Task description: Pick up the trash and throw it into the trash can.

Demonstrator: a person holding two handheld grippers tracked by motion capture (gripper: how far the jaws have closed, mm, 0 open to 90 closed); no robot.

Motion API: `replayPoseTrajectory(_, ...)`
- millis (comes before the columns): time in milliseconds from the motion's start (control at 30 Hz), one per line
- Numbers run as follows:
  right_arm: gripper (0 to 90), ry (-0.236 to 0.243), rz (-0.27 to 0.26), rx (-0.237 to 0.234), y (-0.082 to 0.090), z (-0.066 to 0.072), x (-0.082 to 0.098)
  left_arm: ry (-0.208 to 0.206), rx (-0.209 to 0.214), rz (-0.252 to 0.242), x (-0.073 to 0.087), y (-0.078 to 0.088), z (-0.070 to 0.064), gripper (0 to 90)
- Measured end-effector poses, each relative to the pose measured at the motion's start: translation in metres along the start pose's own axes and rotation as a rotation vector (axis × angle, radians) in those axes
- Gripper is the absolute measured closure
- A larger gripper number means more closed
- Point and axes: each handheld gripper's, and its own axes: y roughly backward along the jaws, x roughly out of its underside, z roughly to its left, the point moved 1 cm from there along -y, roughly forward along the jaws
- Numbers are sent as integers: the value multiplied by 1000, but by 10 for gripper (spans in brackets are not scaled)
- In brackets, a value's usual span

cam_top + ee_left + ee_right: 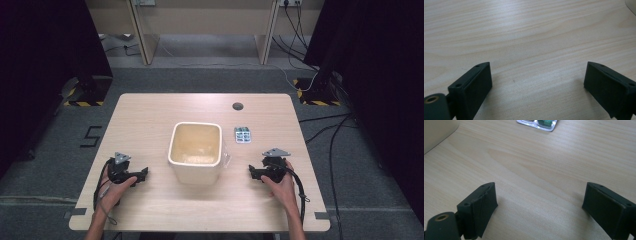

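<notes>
Matte black, flat-padded jaws of the left gripper (537, 87) and right gripper (539, 207) are spread wide, grasping nothing, above pale grained wood table (150, 115). A square cream tub (195, 151) is seen mid-frame, a foil blister pack (243, 134) right of it.

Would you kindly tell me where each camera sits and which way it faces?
High view: above the person's side, looking down on the table, bin, both hands.
Left gripper view: rides the left gripper, open fingers over bare wood.
Right gripper view: rides the right gripper, facing the blister pack.
Shared: pack and bin.
</notes>
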Motion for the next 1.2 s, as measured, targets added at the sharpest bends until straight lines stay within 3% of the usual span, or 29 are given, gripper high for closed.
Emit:
replayPoseTrajectory(433, 152, -43, -13, 23, 1, 0, -2, 0, 0, 0, 0, 0, 0, 68)
replayPoseTrajectory(800, 155, -82, -111, 16, 11, 2, -21, 0, 0, 0, 0, 0, 0, 68)
replayPoseTrajectory(1100, 169, -56, -135, 9, 8, 9, -37, 0, 0, 0, 0, 0, 0, 68)
replayPoseTrajectory(1200, 168, -53, -116, 14, 5, 10, -41, 0, 0, 0, 0, 0, 0, 68)
